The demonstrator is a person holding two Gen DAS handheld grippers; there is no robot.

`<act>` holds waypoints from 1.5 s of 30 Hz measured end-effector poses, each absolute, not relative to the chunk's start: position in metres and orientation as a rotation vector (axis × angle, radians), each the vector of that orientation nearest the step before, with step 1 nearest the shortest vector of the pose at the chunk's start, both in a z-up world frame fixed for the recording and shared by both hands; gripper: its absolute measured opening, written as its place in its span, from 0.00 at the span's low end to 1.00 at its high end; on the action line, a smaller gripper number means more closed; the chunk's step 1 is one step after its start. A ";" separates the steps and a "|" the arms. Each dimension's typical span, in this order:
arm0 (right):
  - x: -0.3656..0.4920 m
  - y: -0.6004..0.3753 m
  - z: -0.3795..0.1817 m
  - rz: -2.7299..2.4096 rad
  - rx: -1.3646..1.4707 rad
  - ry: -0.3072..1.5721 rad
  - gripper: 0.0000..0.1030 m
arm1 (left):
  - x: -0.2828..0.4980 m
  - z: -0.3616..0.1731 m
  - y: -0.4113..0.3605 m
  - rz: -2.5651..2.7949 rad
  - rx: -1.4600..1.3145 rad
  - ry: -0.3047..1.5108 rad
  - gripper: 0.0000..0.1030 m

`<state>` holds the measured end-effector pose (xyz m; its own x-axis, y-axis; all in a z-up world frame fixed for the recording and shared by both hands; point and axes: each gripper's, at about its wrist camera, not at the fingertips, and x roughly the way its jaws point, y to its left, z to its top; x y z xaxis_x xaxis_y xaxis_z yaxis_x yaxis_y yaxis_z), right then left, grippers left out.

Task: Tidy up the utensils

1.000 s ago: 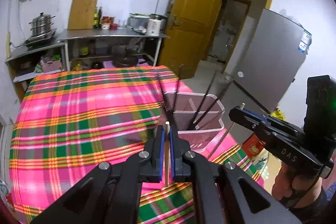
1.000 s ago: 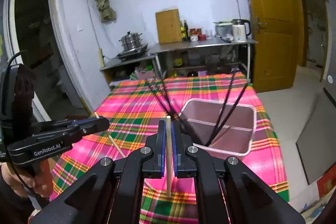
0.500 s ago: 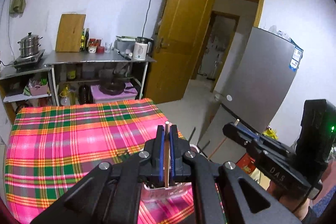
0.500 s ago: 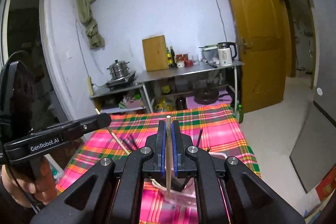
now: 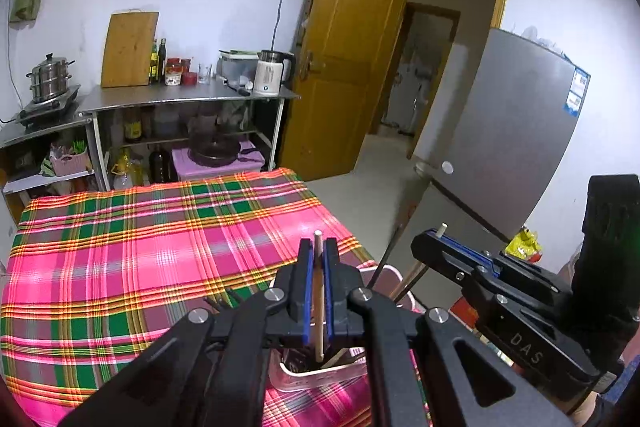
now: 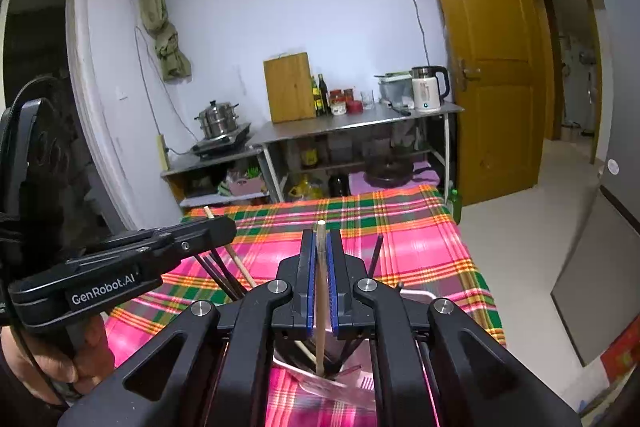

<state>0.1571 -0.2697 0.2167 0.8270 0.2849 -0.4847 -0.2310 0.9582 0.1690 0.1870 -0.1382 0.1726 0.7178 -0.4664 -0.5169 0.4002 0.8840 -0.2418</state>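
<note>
left gripper [image 5: 319,291]: clenched on a wooden chopstick [image 5: 318,307]
right gripper [image 6: 320,287]: clenched on another wooden chopstick [image 6: 320,299]
pink utensil holder [image 5: 320,377]: below both, on plaid tablecloth [image 5: 140,247]

pale chopsticks [image 5: 318,301] upright — over pink bin [image 5: 320,379]

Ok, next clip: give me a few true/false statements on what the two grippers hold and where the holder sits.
1. The left gripper is shut on a wooden chopstick. True.
2. The right gripper is open and holds nothing. False: it clamps a second wooden chopstick.
3. The pink utensil holder sits on the plaid tablecloth. True.
4. The holder contains only spoons. False: black chopsticks lean in it.
5. The white kettle stands on the plaid cloth. False: it is on the steel counter.
</note>
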 end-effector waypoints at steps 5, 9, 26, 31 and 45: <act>0.163 -0.272 0.202 0.271 0.104 0.564 0.05 | 0.190 0.159 -0.143 -0.491 -0.099 0.630 0.05; 0.165 -0.272 0.190 0.276 0.097 0.595 0.05 | 0.190 0.149 -0.147 -0.496 -0.085 0.654 0.05; 0.148 -0.277 0.199 0.256 0.080 0.593 0.08 | 0.172 0.156 -0.135 -0.492 -0.091 0.618 0.20; 0.136 -0.278 0.208 0.246 0.074 0.567 0.10 | 0.161 0.166 -0.130 -0.481 -0.086 0.585 0.26; 0.098 -0.277 0.201 0.234 0.078 0.558 0.11 | 0.112 0.150 -0.115 -0.489 -0.089 0.539 0.32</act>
